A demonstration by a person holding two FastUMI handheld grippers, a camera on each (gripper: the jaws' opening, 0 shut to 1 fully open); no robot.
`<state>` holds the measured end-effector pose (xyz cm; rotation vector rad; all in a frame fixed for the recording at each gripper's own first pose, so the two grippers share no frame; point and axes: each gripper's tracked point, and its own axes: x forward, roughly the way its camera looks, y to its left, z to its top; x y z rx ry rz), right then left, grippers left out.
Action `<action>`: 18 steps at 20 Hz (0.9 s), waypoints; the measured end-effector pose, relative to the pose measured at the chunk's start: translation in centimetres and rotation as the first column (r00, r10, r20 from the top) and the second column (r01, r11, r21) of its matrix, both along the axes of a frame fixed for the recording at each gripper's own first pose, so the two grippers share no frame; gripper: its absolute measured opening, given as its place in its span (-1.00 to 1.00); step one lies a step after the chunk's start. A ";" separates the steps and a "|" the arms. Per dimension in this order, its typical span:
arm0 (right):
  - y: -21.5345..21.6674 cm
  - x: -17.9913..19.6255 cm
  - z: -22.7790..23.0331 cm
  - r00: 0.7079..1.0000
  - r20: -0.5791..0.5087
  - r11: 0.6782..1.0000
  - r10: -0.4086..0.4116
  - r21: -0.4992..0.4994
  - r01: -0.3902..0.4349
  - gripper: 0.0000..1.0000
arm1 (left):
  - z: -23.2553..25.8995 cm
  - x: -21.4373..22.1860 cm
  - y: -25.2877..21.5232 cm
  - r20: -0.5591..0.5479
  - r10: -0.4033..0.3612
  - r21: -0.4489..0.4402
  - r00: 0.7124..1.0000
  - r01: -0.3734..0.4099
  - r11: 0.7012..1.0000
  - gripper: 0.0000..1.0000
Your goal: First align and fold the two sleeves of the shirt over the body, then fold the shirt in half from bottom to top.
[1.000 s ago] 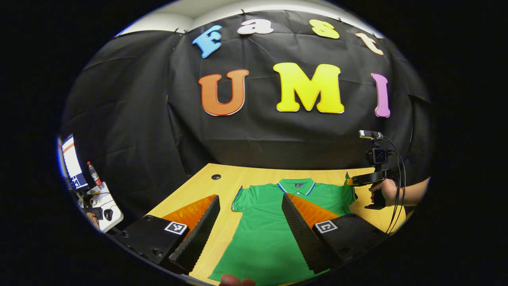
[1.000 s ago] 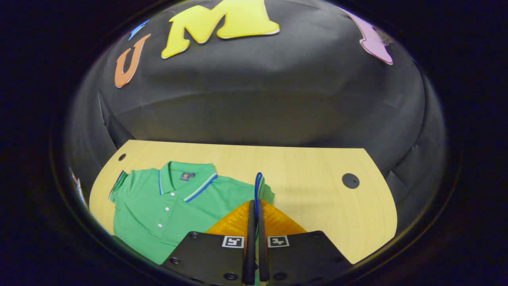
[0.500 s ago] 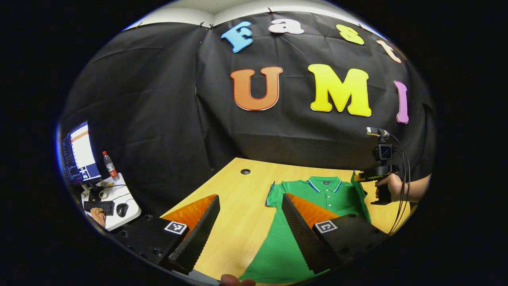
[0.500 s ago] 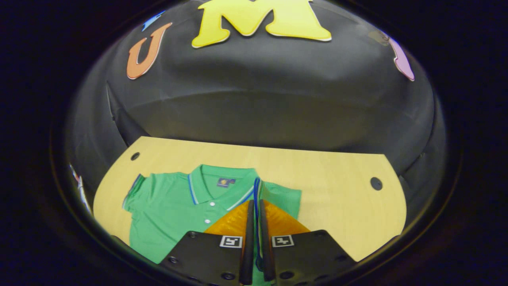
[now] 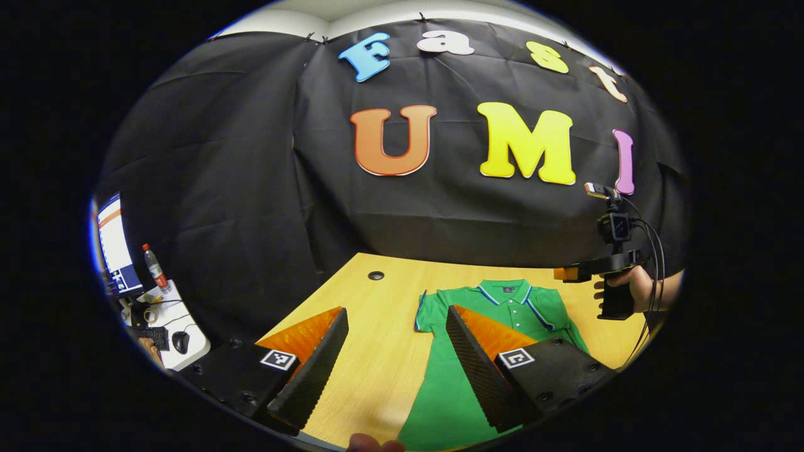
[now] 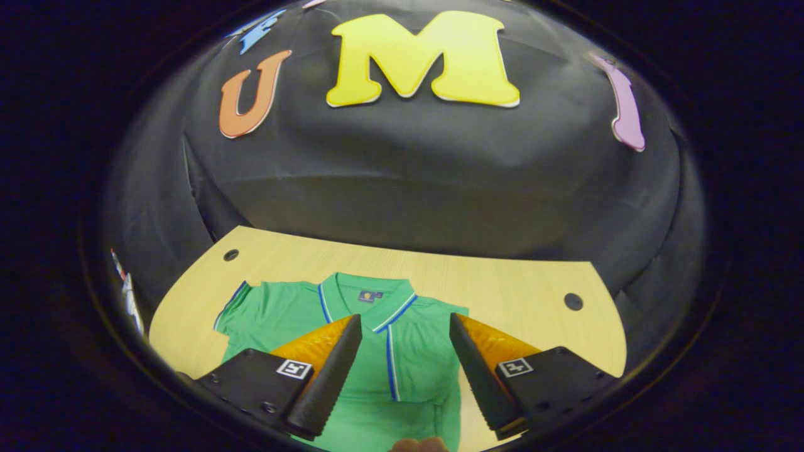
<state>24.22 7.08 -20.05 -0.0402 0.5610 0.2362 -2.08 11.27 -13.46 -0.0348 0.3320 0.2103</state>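
Green polo shirt (image 6: 377, 351) is lying front-up on the wooden table (image 6: 521, 295), collar (image 6: 367, 298) toward the black cloth wall. In the right gripper view, the sleeve on the shirt's right side (image 6: 418, 351) is lying folded inward over the body, its blue-and-white striped cuff running down beside the button placket. The other sleeve (image 6: 235, 311) is lying spread out flat toward the table's left edge.

Right hand-held gripper (image 6: 399, 370) is hovering above the folded sleeve with its jaws standing wide apart, gripping nothing; green fabric is showing between the two fingers. In the left gripper view the same right hand-held gripper (image 5: 565, 274) is showing farther off, a person's hand (image 5: 631, 285) gripping its handle, cables trailing from the camera on top, held above the table just right of the shirt.

Left hand-held gripper (image 5: 389, 351) is hanging over the near left part of the table, jaws wide, holding nothing. Its right finger is overlapping the shirt's body in the picture; whether it is touching the cloth, cannot tell. The unfolded sleeve (image 5: 424, 311) is lying ahead of it.

Off to the far left a side desk (image 5: 182, 326) is carrying a monitor (image 5: 116, 251), a bottle (image 5: 152, 269), a keyboard and a mouse.
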 end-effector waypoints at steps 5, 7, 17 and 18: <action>-2.4 -5.1 6.9 0.989 0.145 0.998 0.030 -0.052 -0.022 0.91 | -0.9 3.5 -0.8 0.020 -0.120 -0.017 0.993 0.120 0.993 1.00; -3.6 -7.7 9.6 0.981 0.194 0.998 0.024 -0.054 -0.013 0.84 | -1.6 4.5 -0.6 0.018 -0.147 -0.025 0.989 0.147 0.989 1.00; -8.6 -16.8 15.7 0.964 0.265 0.998 -0.036 -0.042 0.048 0.91 | -8.3 12.3 0.1 -0.056 -0.248 -0.092 0.967 0.243 0.966 1.00; -9.1 -17.3 15.6 0.964 0.263 0.997 -0.045 -0.048 0.060 0.91 | -9.4 13.3 0.2 -0.076 -0.252 -0.095 0.965 0.245 0.965 1.00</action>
